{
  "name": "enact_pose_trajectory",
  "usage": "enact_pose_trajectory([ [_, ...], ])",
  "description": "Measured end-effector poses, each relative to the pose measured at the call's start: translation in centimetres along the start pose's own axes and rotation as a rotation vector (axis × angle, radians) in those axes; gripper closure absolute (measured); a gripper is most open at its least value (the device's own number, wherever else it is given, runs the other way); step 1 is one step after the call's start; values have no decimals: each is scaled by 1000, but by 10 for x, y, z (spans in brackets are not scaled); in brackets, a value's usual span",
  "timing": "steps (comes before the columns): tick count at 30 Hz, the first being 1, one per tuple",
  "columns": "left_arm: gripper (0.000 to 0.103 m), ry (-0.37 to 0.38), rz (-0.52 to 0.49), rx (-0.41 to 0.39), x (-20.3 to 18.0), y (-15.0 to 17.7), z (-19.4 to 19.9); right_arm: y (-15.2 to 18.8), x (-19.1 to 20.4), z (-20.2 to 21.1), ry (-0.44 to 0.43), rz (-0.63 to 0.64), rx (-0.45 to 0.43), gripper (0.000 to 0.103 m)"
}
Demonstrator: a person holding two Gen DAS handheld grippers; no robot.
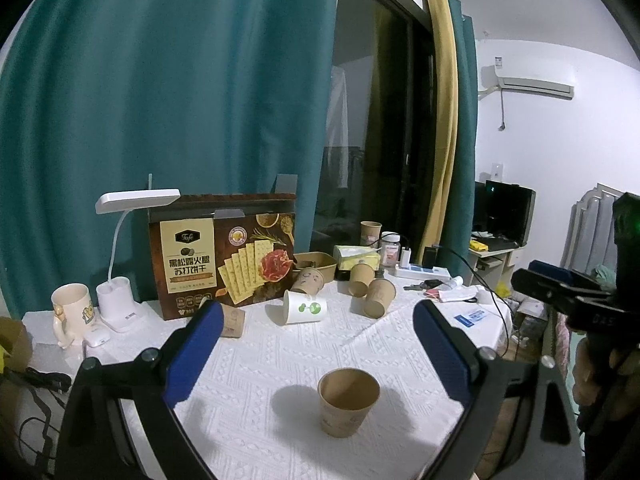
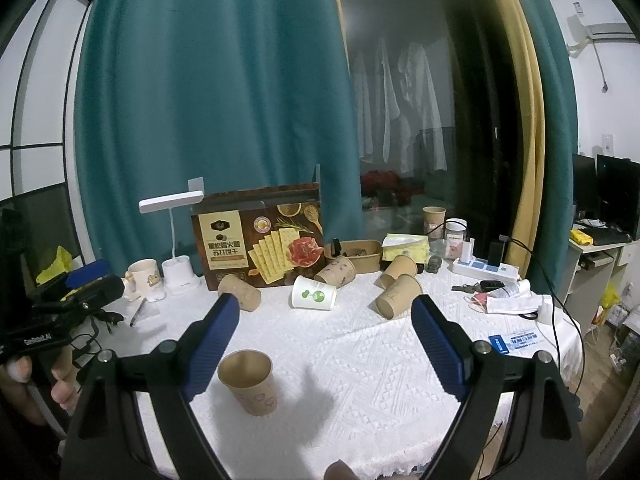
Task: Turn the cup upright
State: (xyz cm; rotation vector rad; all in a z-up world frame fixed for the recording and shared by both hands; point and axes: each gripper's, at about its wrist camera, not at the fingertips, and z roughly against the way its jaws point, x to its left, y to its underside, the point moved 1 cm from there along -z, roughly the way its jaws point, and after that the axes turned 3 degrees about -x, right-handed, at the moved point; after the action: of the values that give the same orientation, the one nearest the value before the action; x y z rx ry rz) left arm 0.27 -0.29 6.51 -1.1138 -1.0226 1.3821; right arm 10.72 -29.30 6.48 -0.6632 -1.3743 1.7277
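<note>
A white-clothed tabletop carries the items, noted from left to right in the left wrist view. A cream mug stands at the far left, beside a white desk lamp on its base. A brown cracker box stands upright behind them, against a teal curtain. In front of the box, a white paper cup with a green mark lies on its side, with several brown paper cups tipped over just beside it. A white power strip lies further right. The task's brown cup stands upright, mouth up, on the near part of the cloth. The left tongs stand wide open, the blue pads on either side of the cup's position and clear of it, gripping nothing. In the right wrist view the same brown cup sits just beside the left pad of the right tongs; contact cannot be confirmed. The right tongs are likewise spread wide and hold nothing. A hand grips the left tool's handle at that view's left edge.
</note>
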Motion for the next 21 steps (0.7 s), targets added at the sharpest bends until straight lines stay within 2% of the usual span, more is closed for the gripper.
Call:
enact_pose_trajectory([
  [21, 7, 7, 5, 8, -5, 8, 3, 4, -4, -8, 6, -3, 25, 17],
])
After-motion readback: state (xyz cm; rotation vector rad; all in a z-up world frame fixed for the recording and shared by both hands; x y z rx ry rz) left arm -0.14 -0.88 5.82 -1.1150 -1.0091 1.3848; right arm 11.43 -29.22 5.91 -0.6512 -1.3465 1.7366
